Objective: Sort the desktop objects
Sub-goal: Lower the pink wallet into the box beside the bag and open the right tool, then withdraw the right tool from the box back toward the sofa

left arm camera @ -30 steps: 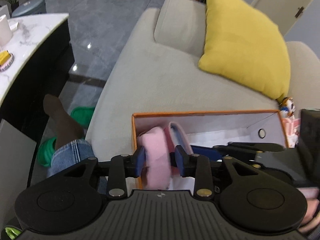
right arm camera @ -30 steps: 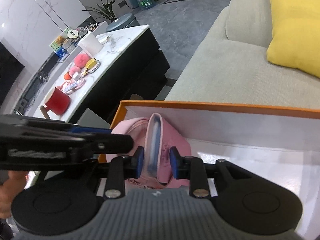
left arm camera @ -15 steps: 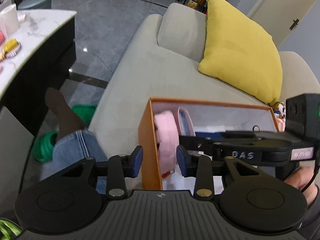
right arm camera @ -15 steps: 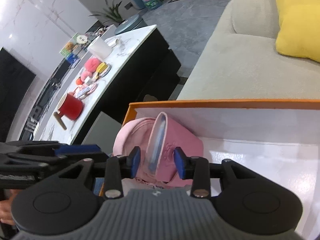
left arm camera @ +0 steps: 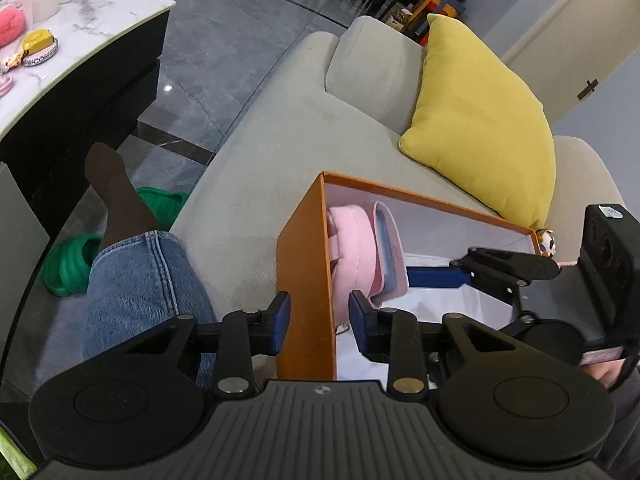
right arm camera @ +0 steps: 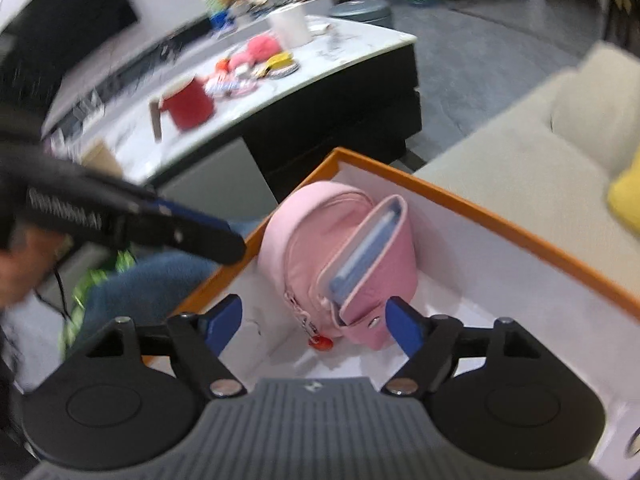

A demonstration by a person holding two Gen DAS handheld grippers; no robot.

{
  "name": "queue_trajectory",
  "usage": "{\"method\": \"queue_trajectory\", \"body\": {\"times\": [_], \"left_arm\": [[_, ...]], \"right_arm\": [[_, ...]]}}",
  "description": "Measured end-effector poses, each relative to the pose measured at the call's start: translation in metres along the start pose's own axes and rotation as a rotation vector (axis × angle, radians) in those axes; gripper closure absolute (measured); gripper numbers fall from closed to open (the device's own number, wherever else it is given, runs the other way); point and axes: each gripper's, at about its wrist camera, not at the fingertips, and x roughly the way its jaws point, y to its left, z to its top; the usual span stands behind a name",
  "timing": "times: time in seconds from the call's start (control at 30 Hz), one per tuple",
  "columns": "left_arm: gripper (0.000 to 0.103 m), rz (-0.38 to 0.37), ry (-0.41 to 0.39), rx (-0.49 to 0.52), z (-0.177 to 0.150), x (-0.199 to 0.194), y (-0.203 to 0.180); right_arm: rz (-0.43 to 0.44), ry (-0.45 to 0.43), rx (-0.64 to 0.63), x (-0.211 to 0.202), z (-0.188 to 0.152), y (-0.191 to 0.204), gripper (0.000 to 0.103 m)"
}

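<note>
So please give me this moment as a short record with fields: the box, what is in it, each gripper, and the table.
box: orange box, white inside, open, on the beige sofa
contents: pink bag in a corner of the box
left gripper: jaws have just been closing; they straddle the box's side wall, pads not pressing it
right gripper: jaws have just been opening; wide open, bag released and lying ahead of the tips
table: white marble top with a red mug, a paper roll, small items

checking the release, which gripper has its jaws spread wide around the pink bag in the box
The right gripper: jaws just opened wide, clear of the small pink bag. The left gripper straddles the orange cardboard box's wall.
</note>
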Motion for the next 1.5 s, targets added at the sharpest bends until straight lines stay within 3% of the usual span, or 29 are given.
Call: {"method": "queue_trajectory", "body": {"times": [0.1, 0.17, 0.3, 0.47, 0.7, 0.9, 1.0, 1.27, 1.37, 1.5], "left_arm": [[0.068, 0.009, 0.026, 0.005, -0.004, 0.008, 0.000], [0.074, 0.006, 0.038, 0.005, -0.007, 0.012, 0.000], [0.090, -0.021, 0.067, 0.005, -0.008, 0.018, 0.001], [0.091, 0.002, 0.074, 0.043, -0.007, 0.020, -0.004], [0.091, 0.029, 0.063, 0.091, -0.003, 0.023, -0.015], [0.090, 0.054, 0.037, 0.122, -0.001, 0.012, -0.018], [0.090, 0.079, -0.004, 0.144, -0.005, -0.001, -0.024], [0.089, 0.150, -0.120, 0.349, -0.017, -0.034, -0.084], [0.089, 0.130, -0.166, 0.411, -0.020, -0.045, -0.110], [0.088, 0.067, -0.181, 0.503, -0.032, -0.047, -0.148]], "right_arm": [[-0.083, 0.051, -0.086, 0.017, -0.001, 0.012, 0.021], [-0.108, 0.078, -0.114, 0.031, -0.002, 0.017, 0.025], [-0.168, 0.050, -0.125, 0.041, -0.001, 0.015, 0.037], [-0.162, 0.010, -0.060, 0.041, 0.002, 0.007, 0.047], [-0.181, -0.015, -0.012, 0.039, 0.003, 0.006, 0.044], [-0.224, -0.013, 0.035, 0.030, 0.000, 0.011, 0.033], [-0.247, -0.058, 0.037, 0.006, -0.006, 0.017, 0.033], [-0.306, -0.224, 0.045, -0.099, -0.032, 0.021, 0.033], [-0.345, -0.261, 0.066, -0.142, -0.048, 0.016, 0.028], [-0.418, -0.237, 0.142, -0.188, -0.078, 0.001, 0.028]]}}
